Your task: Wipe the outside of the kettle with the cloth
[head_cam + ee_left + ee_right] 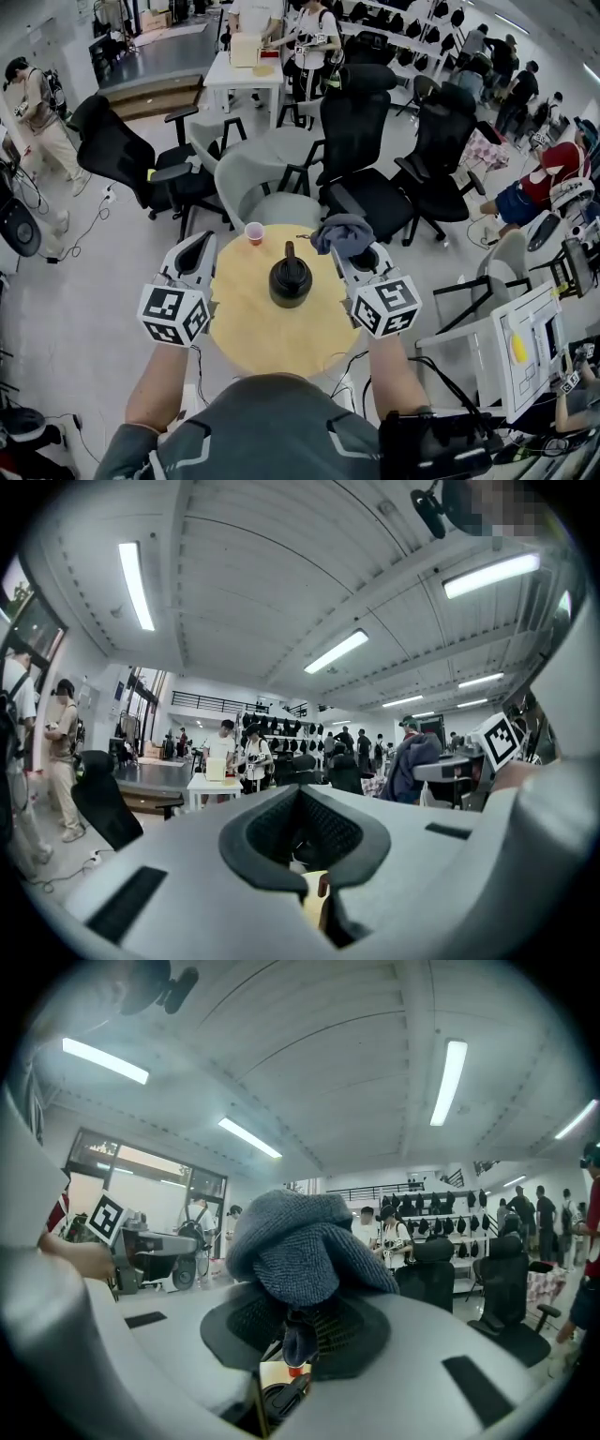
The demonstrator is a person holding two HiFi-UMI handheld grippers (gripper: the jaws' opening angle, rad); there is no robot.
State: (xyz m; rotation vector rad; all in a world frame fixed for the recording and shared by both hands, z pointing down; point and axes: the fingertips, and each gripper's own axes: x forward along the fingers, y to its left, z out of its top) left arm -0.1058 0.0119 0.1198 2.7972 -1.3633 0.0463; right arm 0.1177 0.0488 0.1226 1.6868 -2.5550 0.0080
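Note:
A black kettle (pixel 290 278) with an upright handle stands in the middle of the small round wooden table (pixel 234 323). My right gripper (pixel 353 248) is to its right, raised and shut on a grey-blue cloth (pixel 342 233) that bunches over the jaw tips. In the right gripper view the cloth (pixel 295 1246) fills the centre, and a bit of the kettle (pixel 281 1401) shows below the jaws. My left gripper (pixel 195 251) hovers at the table's left edge, jaws closed with nothing in them; its view looks out over the room.
A pink paper cup (pixel 254 232) stands at the table's far edge. Grey and black office chairs (pixel 356 141) crowd behind the table. Several people stand or sit around the room, and a white table (pixel 246 70) is at the back.

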